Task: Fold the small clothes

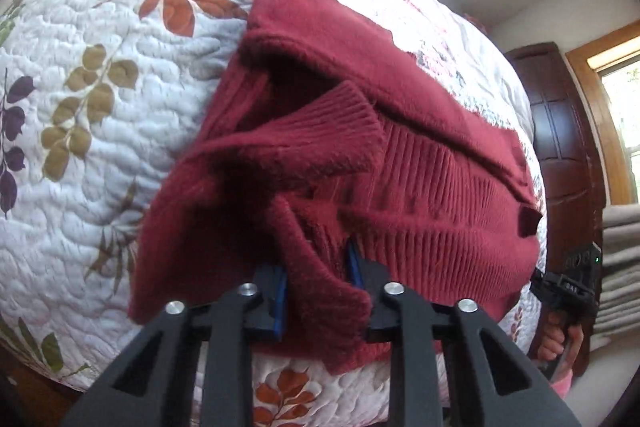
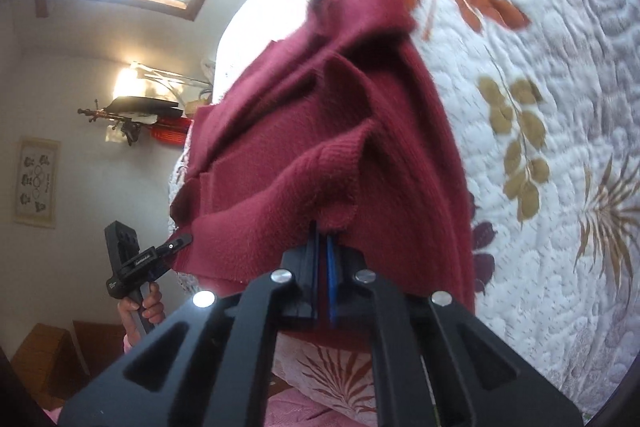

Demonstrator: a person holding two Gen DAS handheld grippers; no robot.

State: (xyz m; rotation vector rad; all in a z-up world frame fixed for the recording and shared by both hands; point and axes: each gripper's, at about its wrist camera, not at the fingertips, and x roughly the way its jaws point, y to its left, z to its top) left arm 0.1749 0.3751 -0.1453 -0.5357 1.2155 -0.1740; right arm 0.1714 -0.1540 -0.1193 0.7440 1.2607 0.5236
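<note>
Right gripper (image 2: 322, 239) — sweater (image 2: 340, 131) edge pinched

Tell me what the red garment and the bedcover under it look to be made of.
The red garment looks like a soft knit, maybe wool or acrylic: ribbed bands and a fuzzy nap show; the fibre itself cannot be told. The bedcover looks like quilted cotton-type fabric, matte, with stitched puffy swirls and printed leaves. The right hand-held gripper pinches the knit's edge.
</note>
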